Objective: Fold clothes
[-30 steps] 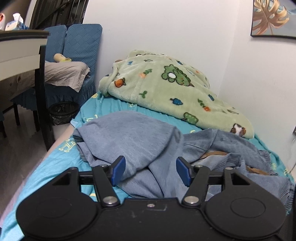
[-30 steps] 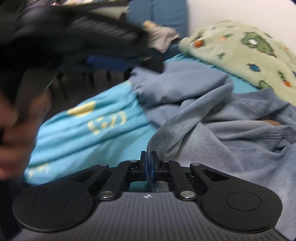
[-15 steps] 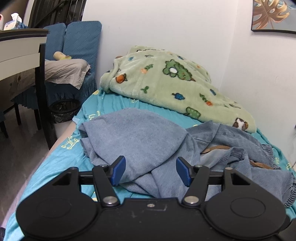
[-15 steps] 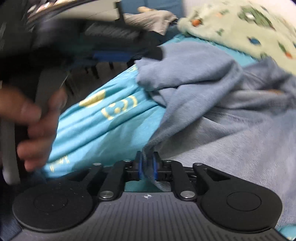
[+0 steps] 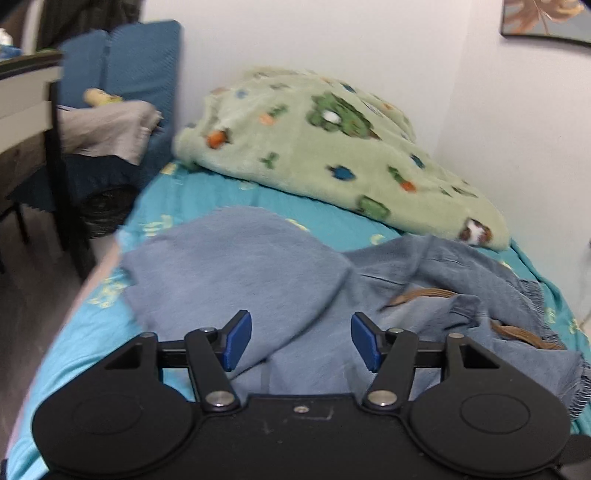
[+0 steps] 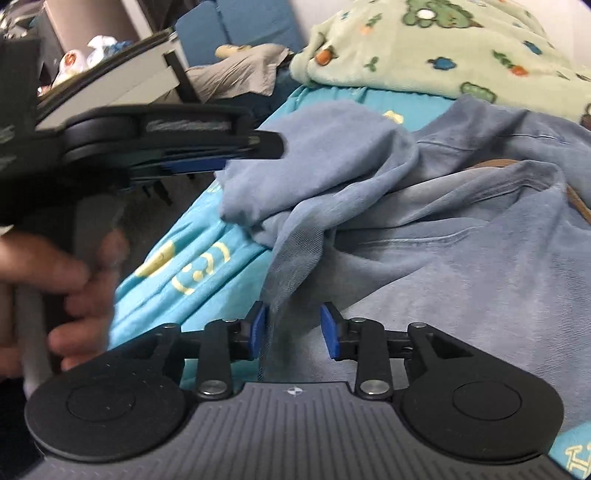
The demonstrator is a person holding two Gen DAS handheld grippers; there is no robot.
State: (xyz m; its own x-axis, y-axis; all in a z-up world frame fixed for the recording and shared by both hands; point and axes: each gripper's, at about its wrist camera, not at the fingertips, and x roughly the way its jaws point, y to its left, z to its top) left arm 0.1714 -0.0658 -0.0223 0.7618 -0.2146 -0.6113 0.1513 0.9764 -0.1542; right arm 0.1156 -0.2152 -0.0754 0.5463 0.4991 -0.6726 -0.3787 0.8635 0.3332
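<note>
- The bed (image 5: 177,199) is covered by a turquoise sheet with pale yellow prints; it runs along a white wall (image 5: 332,33) into a corner, where a framed leaf picture (image 5: 546,18) hangs on the side wall.
- A green fleece blanket (image 5: 332,147) with small animal and carrot patterns lies bunched at the far end of the bed.
- The blue jeans (image 5: 240,266) lie rumpled across the middle of the sheet, a brown inner waistband showing on the right side.
- Left gripper (image 5: 301,341) — jaws about half open, nothing between them, hovering over the near edge of the jeans.
- Right gripper (image 6: 293,330) — its jaws have just been opening; a fold of the jeans hangs between the blue pads, which no longer press on it.
- Beside the bed stand a blue padded chair (image 5: 140,74) with a grey cloth on its seat and a table (image 5: 26,96); the floor there is grey.
- A hand (image 6: 66,291) grips the left gripper's handle in the right wrist view.
</note>
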